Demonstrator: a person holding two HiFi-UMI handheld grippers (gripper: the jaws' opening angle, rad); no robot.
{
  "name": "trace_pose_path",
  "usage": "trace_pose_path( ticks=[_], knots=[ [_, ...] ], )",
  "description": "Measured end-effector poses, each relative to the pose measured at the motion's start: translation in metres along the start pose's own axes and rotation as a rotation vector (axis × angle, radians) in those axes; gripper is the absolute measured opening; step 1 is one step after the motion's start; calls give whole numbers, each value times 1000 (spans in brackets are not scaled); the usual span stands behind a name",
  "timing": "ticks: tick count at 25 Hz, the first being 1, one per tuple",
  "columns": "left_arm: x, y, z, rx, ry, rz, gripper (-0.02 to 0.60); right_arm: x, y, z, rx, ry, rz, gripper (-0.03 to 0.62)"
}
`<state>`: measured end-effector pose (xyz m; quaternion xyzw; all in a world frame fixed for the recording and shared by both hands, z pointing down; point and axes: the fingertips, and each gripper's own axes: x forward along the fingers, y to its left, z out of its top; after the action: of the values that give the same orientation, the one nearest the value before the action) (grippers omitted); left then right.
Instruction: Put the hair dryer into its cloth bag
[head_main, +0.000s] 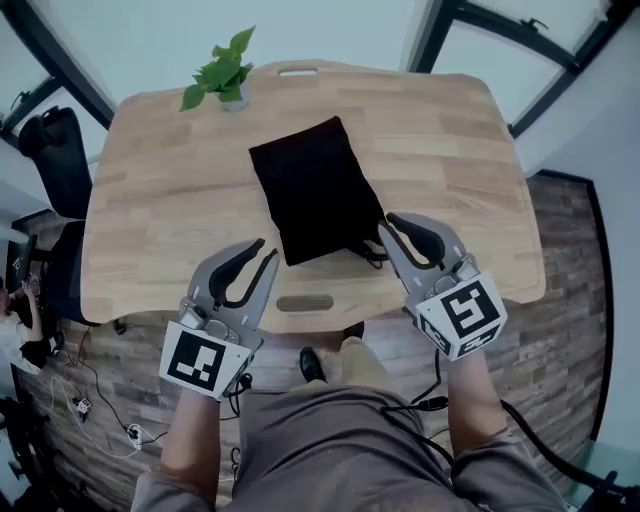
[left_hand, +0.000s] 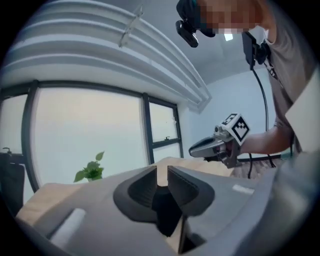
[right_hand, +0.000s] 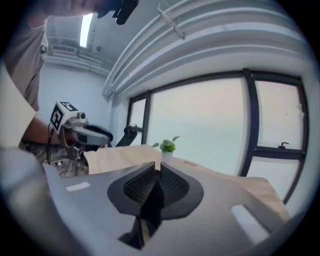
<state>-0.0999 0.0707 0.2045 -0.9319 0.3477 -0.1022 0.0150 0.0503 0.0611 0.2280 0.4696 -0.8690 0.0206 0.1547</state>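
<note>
Cloth bag (head_main: 315, 190): lies flat on the table (head_main: 170, 200), mid-frame in the head view, with its drawstring (head_main: 372, 252) trailing from its lower right corner.
Hair dryer: we see it in no view. We judge it is inside the bag, though nothing here proves it.
Left gripper (head_main: 267, 249): lower left of the frame, jaws a narrow slit apart with nothing between them.
Right gripper (head_main: 388, 224): lower right, tips just beside the drawstring, jaws narrowly apart. We read the dark streak in the gap as the bag beyond, not something held.
Risk: the cord could snag on the right tips and drag the bag towards the near edge. If the mouth is not drawn shut, the dryer could slide out.
</note>
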Motion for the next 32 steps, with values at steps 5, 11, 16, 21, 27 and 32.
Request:
trace_pose_path(
  ticks=[5,11,16,21,27,32],
  knots=[
    [-26,15,64,-4,-124,174,2,-8,36,68,-1,-153,-79,25],
    [-43,22,101,12,-208,297,2,-25,51,102,-1,-220,-148,25],
    [-51,20,109,26,-230,353,2,-34,61,109,-15,-243,-152,24],
    [-53,12,106,20,-234,337,2,-36,67,110,-16,-242,-150,23],
    [-48,5,99,14,-229,322,2,-36,69,110,-31,-237,-139,25],
    [-44,7,99,5,-224,316,2,-31,68,109,-26,-233,-132,25]
  ],
)
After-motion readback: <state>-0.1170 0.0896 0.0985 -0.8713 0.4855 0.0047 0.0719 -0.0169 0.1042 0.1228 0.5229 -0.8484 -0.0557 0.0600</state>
